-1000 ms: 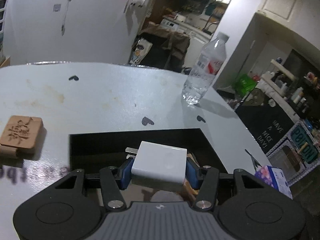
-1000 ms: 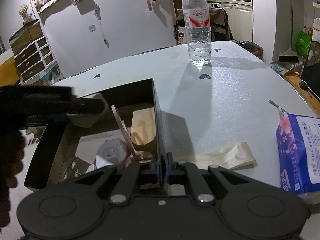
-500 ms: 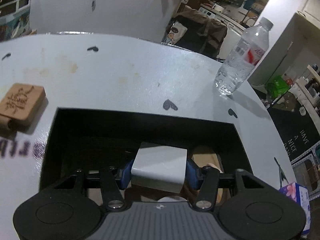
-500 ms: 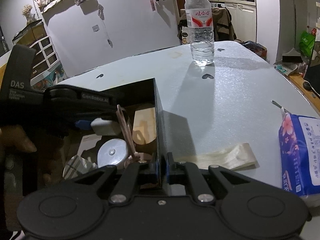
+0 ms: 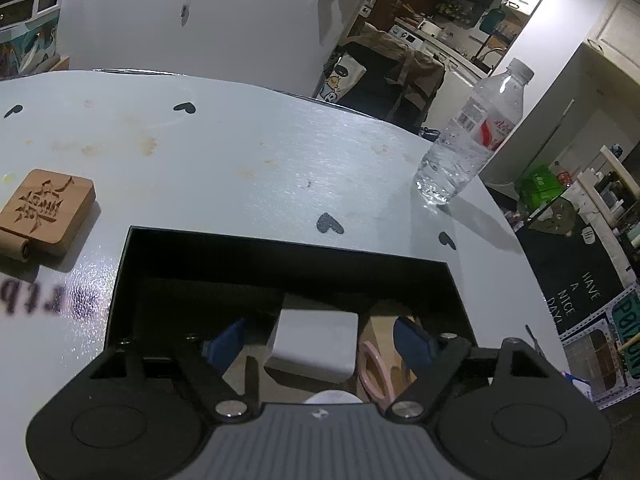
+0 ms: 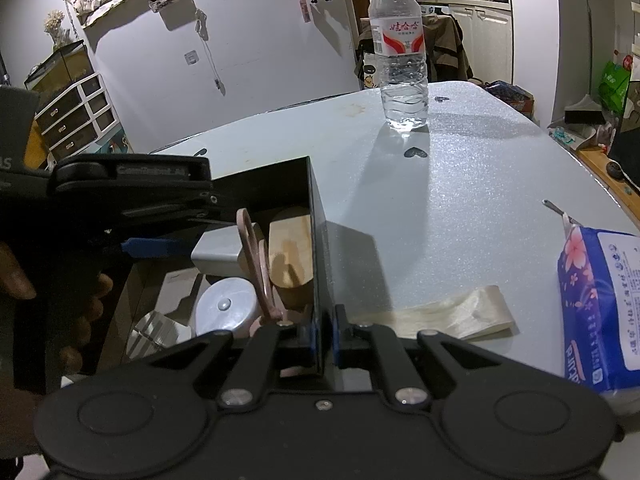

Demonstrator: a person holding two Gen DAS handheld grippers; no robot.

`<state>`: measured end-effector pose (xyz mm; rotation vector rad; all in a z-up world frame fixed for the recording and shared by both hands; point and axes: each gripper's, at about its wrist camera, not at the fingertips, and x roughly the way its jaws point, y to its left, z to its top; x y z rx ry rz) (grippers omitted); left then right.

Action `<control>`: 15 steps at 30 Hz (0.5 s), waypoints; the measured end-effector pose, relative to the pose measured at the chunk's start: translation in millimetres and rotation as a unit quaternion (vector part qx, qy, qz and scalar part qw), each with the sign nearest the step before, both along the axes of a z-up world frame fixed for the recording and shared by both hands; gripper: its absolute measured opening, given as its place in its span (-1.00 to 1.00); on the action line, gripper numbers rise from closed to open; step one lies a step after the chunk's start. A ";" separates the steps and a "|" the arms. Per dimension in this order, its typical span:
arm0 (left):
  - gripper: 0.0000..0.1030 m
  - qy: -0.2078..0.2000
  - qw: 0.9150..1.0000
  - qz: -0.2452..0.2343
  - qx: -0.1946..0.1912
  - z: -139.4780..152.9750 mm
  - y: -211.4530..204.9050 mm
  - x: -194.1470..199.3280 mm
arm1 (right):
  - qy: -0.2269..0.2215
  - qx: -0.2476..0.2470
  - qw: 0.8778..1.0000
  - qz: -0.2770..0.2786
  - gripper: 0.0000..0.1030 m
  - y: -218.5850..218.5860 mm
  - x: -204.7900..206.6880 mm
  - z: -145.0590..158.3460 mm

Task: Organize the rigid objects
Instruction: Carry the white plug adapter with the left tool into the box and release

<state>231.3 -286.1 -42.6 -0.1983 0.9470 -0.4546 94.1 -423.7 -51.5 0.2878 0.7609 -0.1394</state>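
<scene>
1. Change from the earlier frames: the left gripper was clamped on the white charger block above the black box. Its jaws have just been opening. The blue pads now stand clear of the block on both sides, with a gap at each face. The block remains between them but is no longer gripped.
2. Location of the block: inside the black box, against the far wall in the left wrist view. It sits just beside the wooden piece and the pink scissors, above the round white lid.
3. Orientation: the block is nearly square in outline, so no long axis is evident. Its broad flat face is turned up towards the left camera. Whether it rests flat on the box floor or leans on the items under it cannot be told; that area is in shadow.
4. Right gripper: jaws closed down tight on the thin right wall of the black box, one pad on each side.
5. Materials and shapes:
   - Block: smooth, matte white plastic, rounded corners.
   - Box: rigid, black, thin straight walls, open top.
   - Table: pale, fine-grained surface with printed black hearts.
   - Engraved wooden tile: square, lying on the table left of the box.
</scene>
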 end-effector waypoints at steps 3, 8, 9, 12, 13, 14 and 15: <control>0.68 -0.003 1.000 -0.006 0.000 4.4 -0.7 -5.0 | 0.000 0.000 1.000 0.000 -0.84 -0.2 0.2 -0.1; 0.88 -0.017 1.000 -0.022 -0.006 15.9 -1.4 -17.3 | -0.001 0.001 1.000 0.000 -0.84 -0.2 0.3 -0.1; 0.91 -0.022 0.999 -0.025 -0.006 18.9 -1.3 -20.1 | 0.000 0.001 1.000 0.000 -0.84 -0.4 0.1 -0.1; 0.95 -0.030 0.999 -0.034 -0.012 26.4 -0.6 -28.4 | 0.000 0.001 1.000 0.000 -0.84 -0.5 0.0 -0.2; 0.95 -0.031 0.999 -0.037 -0.013 28.4 -0.3 -30.8 | -0.001 0.001 1.000 0.000 -0.84 -0.5 0.0 -0.3; 0.96 -0.033 0.999 -0.040 -0.014 30.8 0.0 -33.7 | -0.001 0.001 1.000 0.000 -0.84 -0.5 0.0 -0.3; 0.97 -0.036 0.998 -0.043 -0.015 32.2 0.4 -36.1 | -0.001 0.001 1.000 -0.001 -0.84 -0.5 -0.1 -0.2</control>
